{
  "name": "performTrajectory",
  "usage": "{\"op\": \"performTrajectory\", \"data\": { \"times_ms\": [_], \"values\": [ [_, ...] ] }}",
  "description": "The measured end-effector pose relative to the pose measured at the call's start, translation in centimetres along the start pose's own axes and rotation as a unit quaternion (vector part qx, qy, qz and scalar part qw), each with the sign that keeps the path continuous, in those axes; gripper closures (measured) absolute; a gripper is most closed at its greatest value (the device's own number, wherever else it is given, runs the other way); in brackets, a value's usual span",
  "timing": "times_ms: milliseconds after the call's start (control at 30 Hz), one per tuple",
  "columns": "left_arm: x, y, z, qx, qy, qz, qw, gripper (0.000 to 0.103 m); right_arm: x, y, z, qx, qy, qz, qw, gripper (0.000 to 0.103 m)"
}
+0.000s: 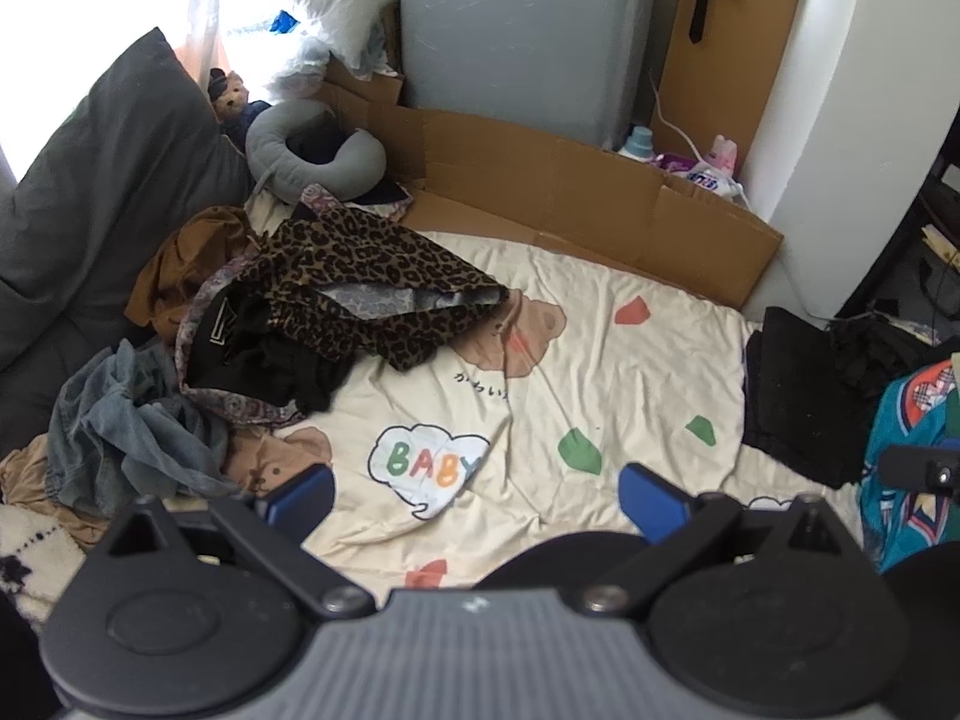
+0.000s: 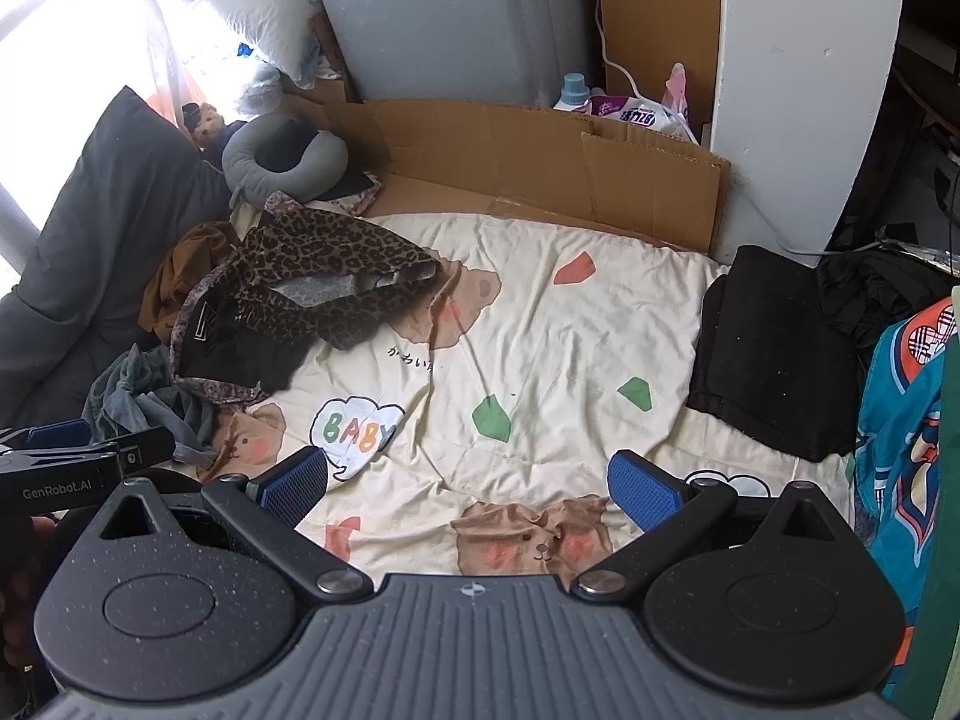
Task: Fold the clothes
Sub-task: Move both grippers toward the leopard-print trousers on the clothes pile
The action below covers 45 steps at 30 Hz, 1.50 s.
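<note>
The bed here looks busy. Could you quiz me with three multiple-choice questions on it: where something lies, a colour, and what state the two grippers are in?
1. Where does the leopard-print garment lie on the bedsheet?
A. on the pile at the left
B. at the right edge
C. on the cardboard

2. What colour is the folded garment at the right side of the bed?
A. white
B. black
C. red

3. What state are the left gripper and right gripper in?
A. both shut on cloth
B. one open, one shut
C. both open and holding nothing

Answers: 1 A, it tops the heap of clothes at the left; 2 B, it is plainly black; 3 C, the blue pads stand wide apart over bare sheet.
</note>
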State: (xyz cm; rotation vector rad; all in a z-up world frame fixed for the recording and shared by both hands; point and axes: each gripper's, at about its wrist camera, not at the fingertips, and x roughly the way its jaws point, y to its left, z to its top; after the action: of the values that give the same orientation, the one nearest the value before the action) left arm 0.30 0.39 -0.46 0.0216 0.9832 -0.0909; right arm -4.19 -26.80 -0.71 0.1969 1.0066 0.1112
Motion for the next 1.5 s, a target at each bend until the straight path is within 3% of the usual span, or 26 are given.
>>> {"op": "performTrajectory", "data": {
  "times_ms": [500, 1100, 1500],
  "values": [
    [-0.1, -0.2, 0.1, 0.002, 0.003, -0.017, 0.9999, 0.001, -0.4, -0.7, 0.2, 0.026, 0.0, -0.007, 1.0, 0.0],
    [-3.7, 2.3, 2.4, -0.011, -0.03, -0.017, 0.9993, 0.001, -3.9, -1.1, 1.8, 0.037, -0.045, -0.018, 0.998, 0.0],
    [-4.8, 3.9, 3.5, -0.01, -0.041, -0.01, 0.9991, 0.001, -3.9, -2.0, 1.7, 0.046, -0.058, -0.028, 0.997, 0.0]
  ]
}}
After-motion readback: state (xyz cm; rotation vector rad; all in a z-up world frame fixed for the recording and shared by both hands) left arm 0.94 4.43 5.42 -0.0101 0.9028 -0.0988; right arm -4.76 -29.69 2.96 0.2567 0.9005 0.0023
